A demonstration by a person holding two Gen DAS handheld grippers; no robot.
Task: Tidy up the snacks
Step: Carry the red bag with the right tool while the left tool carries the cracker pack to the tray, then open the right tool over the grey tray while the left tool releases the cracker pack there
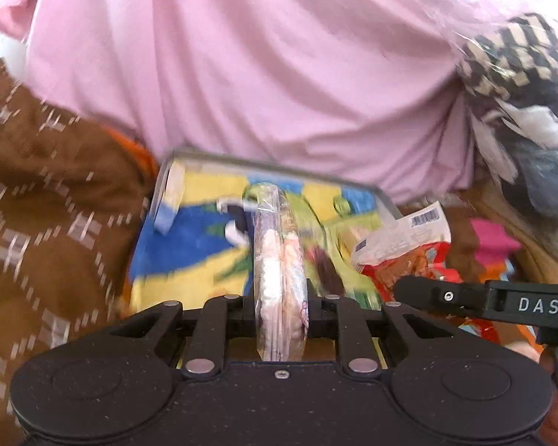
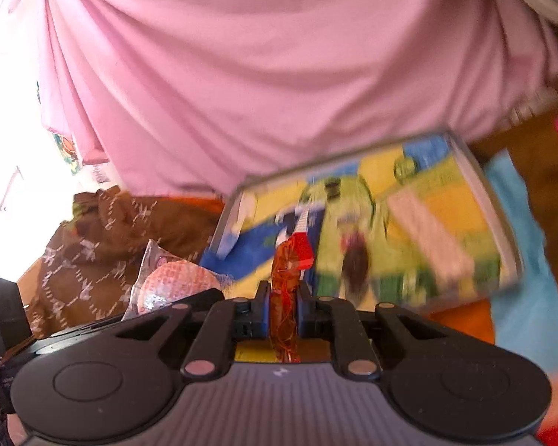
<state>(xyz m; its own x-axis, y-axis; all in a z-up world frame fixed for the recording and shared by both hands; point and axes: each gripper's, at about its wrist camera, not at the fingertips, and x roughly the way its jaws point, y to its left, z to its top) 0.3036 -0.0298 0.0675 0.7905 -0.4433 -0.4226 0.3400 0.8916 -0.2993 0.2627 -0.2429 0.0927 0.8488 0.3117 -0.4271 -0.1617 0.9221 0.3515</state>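
The left gripper (image 1: 281, 297) squeezes a pink snack (image 1: 279, 260). The right gripper (image 2: 283, 297) squeezes a red snack (image 2: 286, 297), both above the tray (image 1: 279, 165).

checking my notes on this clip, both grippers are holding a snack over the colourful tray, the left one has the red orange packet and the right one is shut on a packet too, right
Not quite. The left gripper is shut on a clear packet of pale pink round snacks, as the left wrist view shows. The red-orange packet is in the right gripper, seen in the right wrist view. Both are over the colourful tray.
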